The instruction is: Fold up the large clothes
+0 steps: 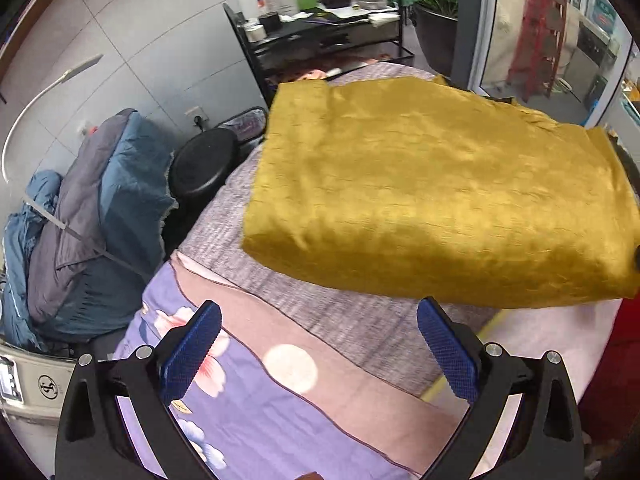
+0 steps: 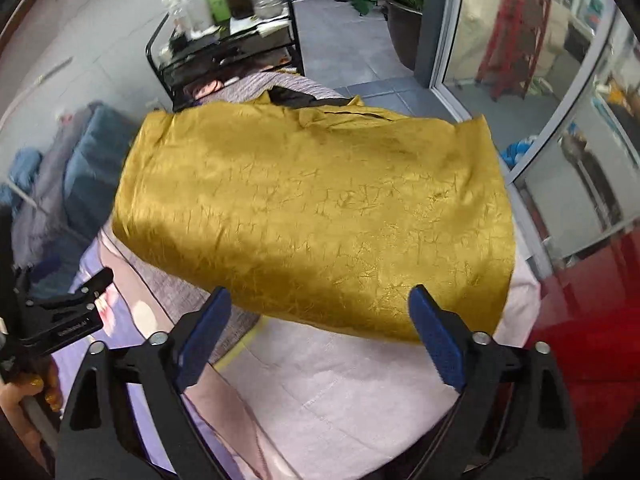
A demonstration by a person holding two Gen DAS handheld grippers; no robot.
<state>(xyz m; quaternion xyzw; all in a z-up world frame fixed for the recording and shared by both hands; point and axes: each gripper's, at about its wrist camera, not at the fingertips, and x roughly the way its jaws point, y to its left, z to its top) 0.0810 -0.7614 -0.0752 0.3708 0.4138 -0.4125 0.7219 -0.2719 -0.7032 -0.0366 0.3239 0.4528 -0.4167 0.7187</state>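
Observation:
A mustard-yellow garment (image 1: pixel 432 192) lies folded into a thick rectangle on the bed; it also shows in the right wrist view (image 2: pixel 320 216). My left gripper (image 1: pixel 320 348) is open and empty, its blue pads just short of the garment's near edge, over the floral sheet. My right gripper (image 2: pixel 320 332) is open and empty, its fingertips (image 2: pixel 424 300) right at the near edge of the garment. The left gripper's body (image 2: pixel 60 312) shows at the left of the right wrist view.
The bed carries a purple floral sheet (image 1: pixel 248 412), a grey knit blanket (image 1: pixel 336 312) and a pink cover (image 2: pixel 360 392). Blue and grey clothes (image 1: pixel 92 224) are piled at the left. A black cart with bottles (image 1: pixel 316 20) stands behind the bed. Red fabric (image 2: pixel 592 340) lies at the right.

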